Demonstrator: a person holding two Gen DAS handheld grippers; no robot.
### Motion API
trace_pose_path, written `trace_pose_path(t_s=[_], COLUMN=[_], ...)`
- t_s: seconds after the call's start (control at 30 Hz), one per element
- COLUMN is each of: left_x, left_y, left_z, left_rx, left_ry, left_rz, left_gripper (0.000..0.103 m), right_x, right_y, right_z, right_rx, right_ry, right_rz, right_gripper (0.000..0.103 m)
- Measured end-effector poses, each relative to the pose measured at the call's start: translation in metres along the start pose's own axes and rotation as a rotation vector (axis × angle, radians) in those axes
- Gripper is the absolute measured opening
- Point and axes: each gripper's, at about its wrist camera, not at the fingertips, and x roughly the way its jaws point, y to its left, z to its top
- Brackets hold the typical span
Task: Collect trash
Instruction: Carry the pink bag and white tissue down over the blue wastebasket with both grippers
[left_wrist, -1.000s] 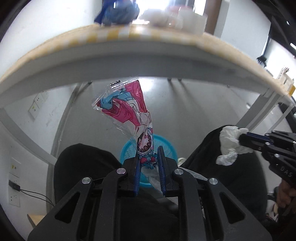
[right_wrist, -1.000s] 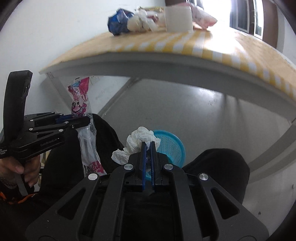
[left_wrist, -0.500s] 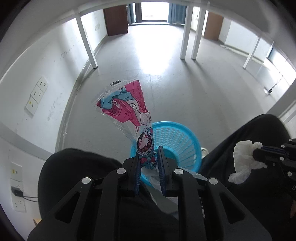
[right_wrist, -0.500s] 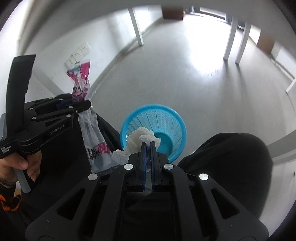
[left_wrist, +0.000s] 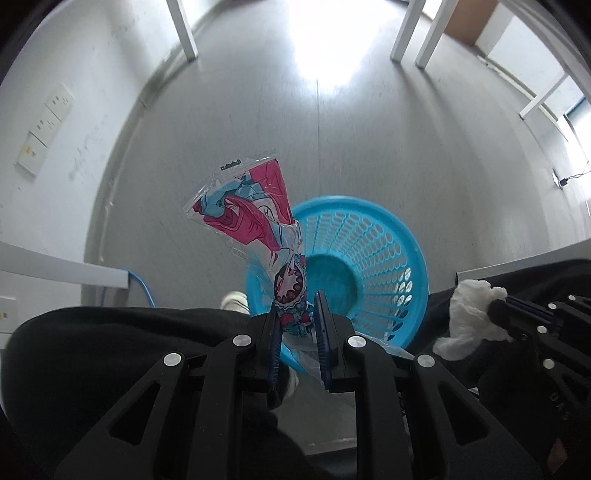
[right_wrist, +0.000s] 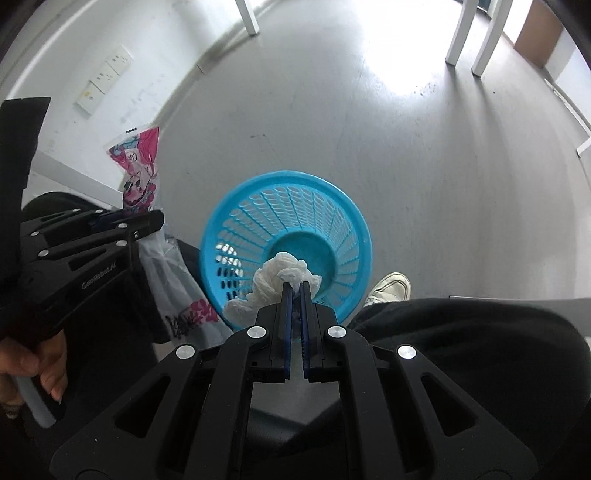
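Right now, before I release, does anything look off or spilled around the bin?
Nothing stands out. The blue basket stands upright on the floor with no trash in it yet and nothing spilled nearby. The left gripper grips the pink wrapper, the right gripper the white tissue, both over the basket.

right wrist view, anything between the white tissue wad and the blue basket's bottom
Nothing: in the right wrist view the crumpled white tissue wad hangs over the round blue plastic mesh basket, whose visible floor is bare.

bare office room, grey floor (left_wrist: 369, 147), white table legs (left_wrist: 404, 31), wall sockets (left_wrist: 44, 129)
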Motion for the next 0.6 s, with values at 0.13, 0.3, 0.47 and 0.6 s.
trace_pose_path(t_s=[0.13,0.3,0.47,0.6], left_x=[0.023,0.054,0.082,0.098], left_y=[-0.011,-0.015,-0.017,-0.016], left_z=[0.008,0.026,0.038,0.045], left_rx=[0.054,0.073,0.075,0.077], left_ry=[0.038,0.098,0.170,0.199], left_rz=[0.066,0.105,0.116,0.139], left_gripper=[0.016,0.016,0.016,0.016], right_x=[0.037,0.077,0.107,0.123], right_y=[-0.015,-0.031,-0.044,-0.048], right_z=[0.017,0.031,0.033,0.035], right_rx=[0.046,0.106,0.165,0.189], right_ry=[0.066,0.162,0.230,0.267], right_rz=[-0.001,0.013,0.007,0.008], right_gripper=[0.004,0.004,0.004,0.004])
